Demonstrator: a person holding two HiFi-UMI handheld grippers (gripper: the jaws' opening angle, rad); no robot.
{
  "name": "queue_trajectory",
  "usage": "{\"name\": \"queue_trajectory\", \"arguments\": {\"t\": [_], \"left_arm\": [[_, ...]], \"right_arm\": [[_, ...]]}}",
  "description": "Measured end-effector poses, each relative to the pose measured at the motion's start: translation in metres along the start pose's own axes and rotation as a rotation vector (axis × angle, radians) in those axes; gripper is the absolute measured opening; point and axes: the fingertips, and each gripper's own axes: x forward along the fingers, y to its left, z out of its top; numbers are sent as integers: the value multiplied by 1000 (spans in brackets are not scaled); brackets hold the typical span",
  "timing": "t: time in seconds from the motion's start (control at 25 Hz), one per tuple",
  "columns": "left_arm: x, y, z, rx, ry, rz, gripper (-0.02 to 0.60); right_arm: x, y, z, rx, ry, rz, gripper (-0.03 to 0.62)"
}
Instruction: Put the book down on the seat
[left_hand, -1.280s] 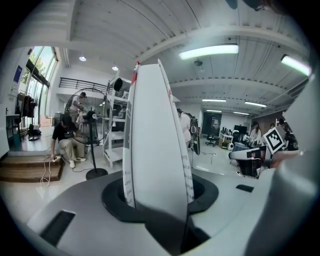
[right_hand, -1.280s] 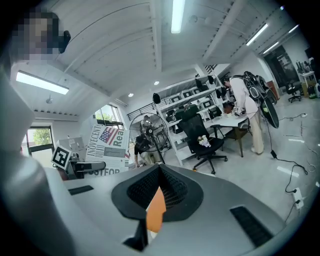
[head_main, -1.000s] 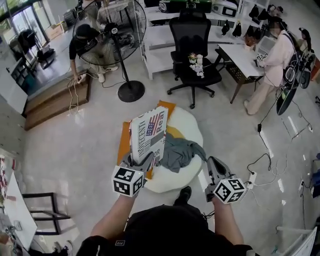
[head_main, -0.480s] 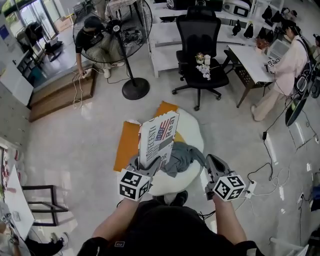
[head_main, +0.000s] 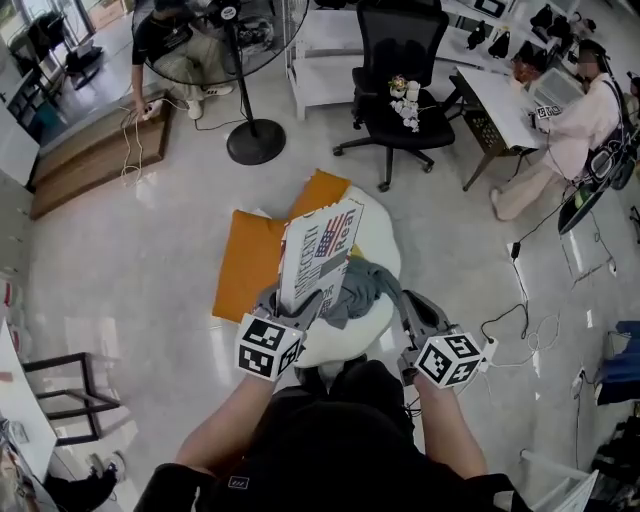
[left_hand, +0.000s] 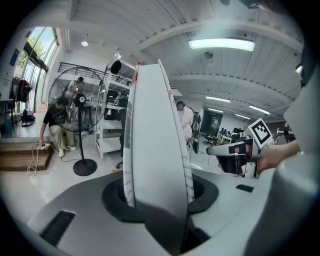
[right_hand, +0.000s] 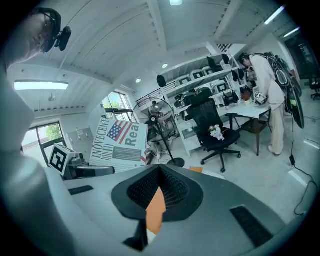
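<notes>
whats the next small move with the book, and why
Probably lower the left gripper and tip the book flat onto the white seat. The book stands upright, clamped in that gripper's jaws above the seat and not yet resting on it. A grey cloth lies bunched on the seat, so aiming beside it looks safer.

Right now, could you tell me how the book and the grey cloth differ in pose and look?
The book stands upright, clamped at its lower edge by the left gripper; the grey cloth lies crumpled on the white seat. The book is stiff and printed with a flag; the cloth is limp and plain. Both are close together at the seat.
</notes>
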Motion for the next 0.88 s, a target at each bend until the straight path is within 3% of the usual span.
{"name": "queue_trajectory", "arguments": {"t": [0.24,0.48,0.88], "left_arm": [[-6,35,-22,-37,33,-32,167],[12,39,-9,-27,41,-30,167],[114,14,14,-101,97,18,167]], "right_arm": [[23,15,-29,33,61,-55,12],[38,4,-9,23,51,-30,12],[69,-97,16,37,157,29,12]]}}
